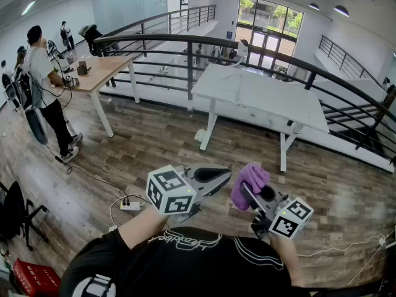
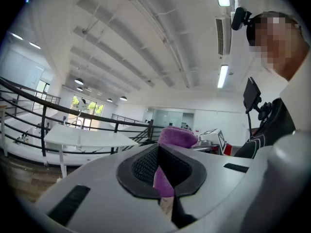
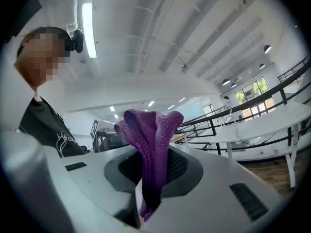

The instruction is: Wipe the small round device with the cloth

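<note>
The wiping looks not yet begun; the right gripper (image 1: 255, 193) is clamped on the purple cloth (image 1: 249, 179), which bunches up out of its pads, so the picking-up is done. The left gripper (image 1: 219, 178) has its jaws closed, seemingly on nothing; the purple in its slit looks like that same cloth seen beyond. Both are held level in front of the chest, near each other, the cloth at 3 o'clock of the left tips. The small round device shows in no view, so finding it, reaching it and rubbing it all remain.

No work surface lies under the grippers; below is a wood-plank floor (image 1: 154, 147) with a power strip (image 1: 130, 206) at 8 o'clock. A white table (image 1: 266, 98) stands at 1 o'clock, a wooden table (image 1: 102, 70) at 10 o'clock with a person (image 1: 46, 91) beside it; a dark railing (image 1: 185, 42) curves behind both, with windows (image 1: 266, 17) at 12 o'clock.
</note>
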Demonstrator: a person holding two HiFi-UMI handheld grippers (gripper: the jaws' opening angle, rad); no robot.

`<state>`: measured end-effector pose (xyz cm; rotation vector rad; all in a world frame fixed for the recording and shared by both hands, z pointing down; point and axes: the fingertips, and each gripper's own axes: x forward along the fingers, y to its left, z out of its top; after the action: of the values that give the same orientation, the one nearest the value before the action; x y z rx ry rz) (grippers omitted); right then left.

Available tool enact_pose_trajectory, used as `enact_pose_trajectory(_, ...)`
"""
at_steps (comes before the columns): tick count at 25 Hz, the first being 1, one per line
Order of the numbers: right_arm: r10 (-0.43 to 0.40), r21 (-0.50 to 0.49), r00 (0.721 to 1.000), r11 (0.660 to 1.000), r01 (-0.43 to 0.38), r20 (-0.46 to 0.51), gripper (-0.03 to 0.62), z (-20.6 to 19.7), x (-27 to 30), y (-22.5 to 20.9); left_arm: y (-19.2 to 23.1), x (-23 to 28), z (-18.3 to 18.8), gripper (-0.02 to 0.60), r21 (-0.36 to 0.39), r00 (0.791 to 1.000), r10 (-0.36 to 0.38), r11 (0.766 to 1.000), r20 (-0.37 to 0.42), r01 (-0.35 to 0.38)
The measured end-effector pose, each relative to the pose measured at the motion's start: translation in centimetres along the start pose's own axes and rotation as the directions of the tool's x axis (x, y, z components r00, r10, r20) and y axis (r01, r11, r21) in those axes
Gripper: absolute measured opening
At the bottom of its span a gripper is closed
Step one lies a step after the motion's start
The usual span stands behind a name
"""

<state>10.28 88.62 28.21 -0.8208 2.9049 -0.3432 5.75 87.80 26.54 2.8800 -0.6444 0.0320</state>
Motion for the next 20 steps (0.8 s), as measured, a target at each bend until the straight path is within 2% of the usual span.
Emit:
enact_pose_trajectory(11, -0.047, -0.025, 0.999, 0.999, 0.047, -0.002, 0.061, 0.5, -2.4, -1.5, -1.2, 2.5, 0.2, 0.008, -0.003, 1.0, -0.018, 1.0, -0.012, 0.018)
enact_pose_trajectory(15, -0.075, -0.098, 0.997, 0.993, 0.073, -0.019, 0.061, 0.1, -2.1, -2.7, -0.1, 3.4, -0.2, 0.008, -0.015, 1.0, -0.012, 1.0, -0.012, 0.012)
enact_pose_trajectory(20, -0.073, -0.098, 0.997, 0.993, 0.071, -0.019, 0.061, -0.2, 0.2, -5.3, 3.2, 4.3, -0.7, 0.008, -0.025, 1.0, -0.012, 1.0, -0.015, 0.012)
